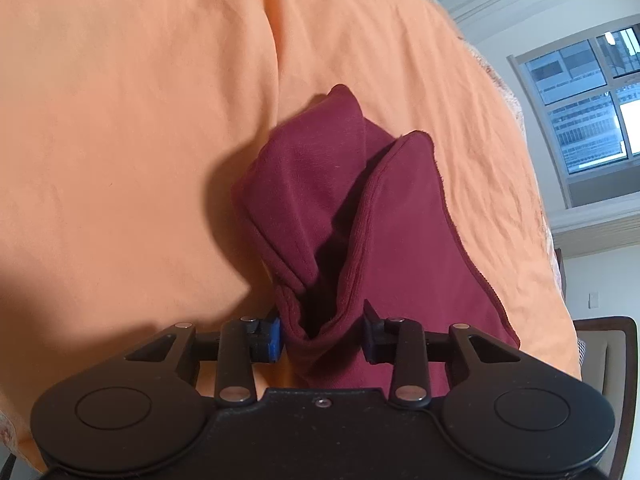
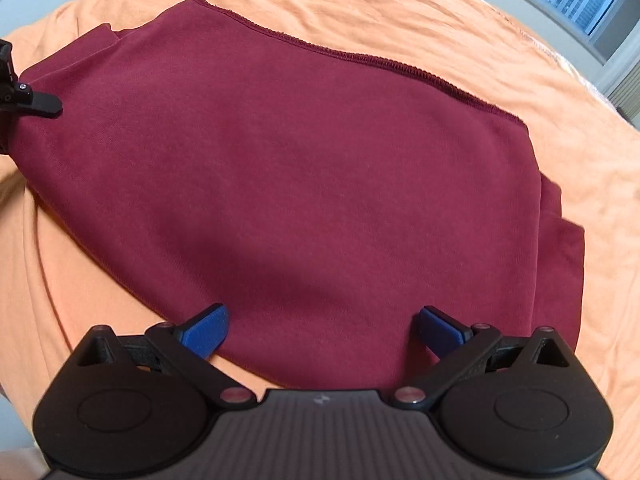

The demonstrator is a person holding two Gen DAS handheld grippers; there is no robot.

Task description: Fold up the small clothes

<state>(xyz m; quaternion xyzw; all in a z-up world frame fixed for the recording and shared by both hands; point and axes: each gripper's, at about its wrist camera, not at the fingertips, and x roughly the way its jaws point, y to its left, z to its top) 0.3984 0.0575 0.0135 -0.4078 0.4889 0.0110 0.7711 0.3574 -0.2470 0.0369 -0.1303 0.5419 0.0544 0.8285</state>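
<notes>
A maroon garment [image 2: 300, 168] lies spread on the orange bedsheet [image 2: 400, 20], its ribbed hem along the far side. In the left wrist view a thick bunched fold of the same maroon garment [image 1: 320, 208] rises off the sheet, and my left gripper [image 1: 324, 336] is shut on it, the cloth filling the gap between its fingers. One finger of that left gripper [image 2: 40, 104] shows at the far left edge of the right wrist view, at the garment's corner. My right gripper [image 2: 324, 330] is open wide over the garment's near edge, with its blue pads [image 2: 208, 330] clear of the cloth.
The orange bedsheet [image 1: 120, 120] is wrinkled, with a long crease running away from the garment. A window [image 1: 580, 108] and white wall lie to the right beyond the bed's edge. A dark chair frame [image 1: 616, 344] stands at the lower right.
</notes>
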